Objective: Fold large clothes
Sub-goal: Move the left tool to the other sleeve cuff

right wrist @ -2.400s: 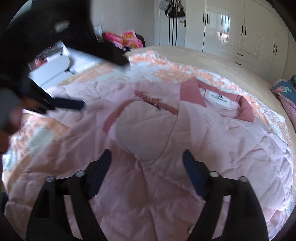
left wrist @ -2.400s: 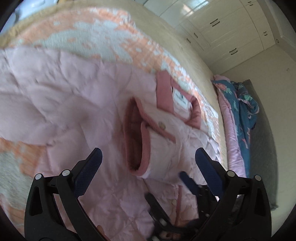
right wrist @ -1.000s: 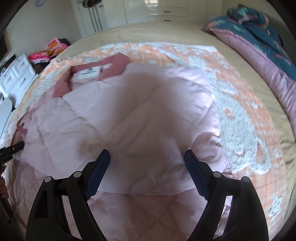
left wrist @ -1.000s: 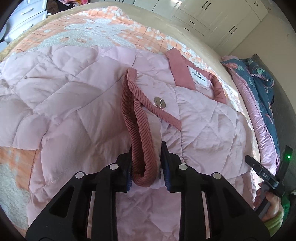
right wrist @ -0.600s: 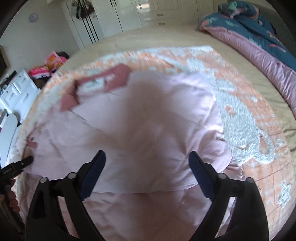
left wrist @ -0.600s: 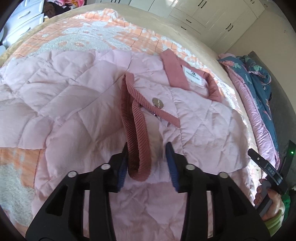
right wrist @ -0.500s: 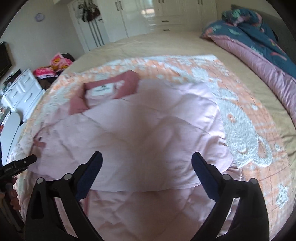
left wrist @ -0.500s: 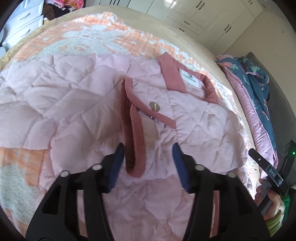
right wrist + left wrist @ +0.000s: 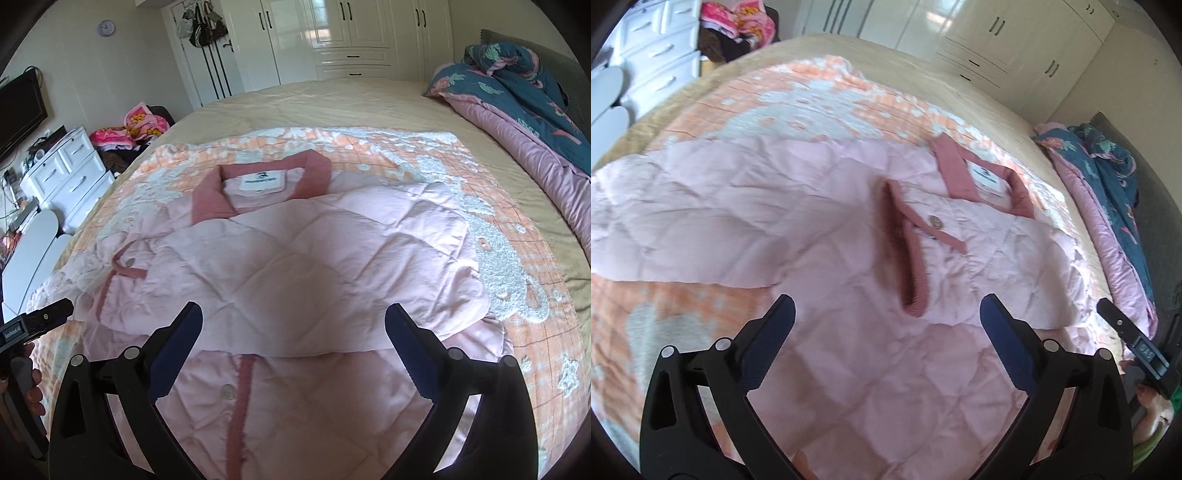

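A pink quilted jacket point(image 9: 831, 240) lies flat on the bed, with a darker pink collar point(image 9: 982, 181) and white label. One sleeve is folded across its front, its ribbed cuff point(image 9: 905, 258) lying near a button. My left gripper point(image 9: 886, 317) is open and empty, just above the jacket below the cuff. In the right wrist view the jacket point(image 9: 314, 266) fills the middle, collar point(image 9: 258, 181) at the far side, folded sleeve across the chest. My right gripper point(image 9: 293, 325) is open and empty over the jacket's lower front.
An orange and white patterned blanket point(image 9: 517, 266) covers the beige bed under the jacket. A blue and pink duvet point(image 9: 524, 99) is heaped along the right edge. White drawers point(image 9: 62, 170) stand at the left, wardrobes point(image 9: 347, 37) behind.
My left gripper let go of the ribbed cuff, opened wide and pulled back and up. The cuff now lies on the jacket front. My right gripper stayed open and drew back.
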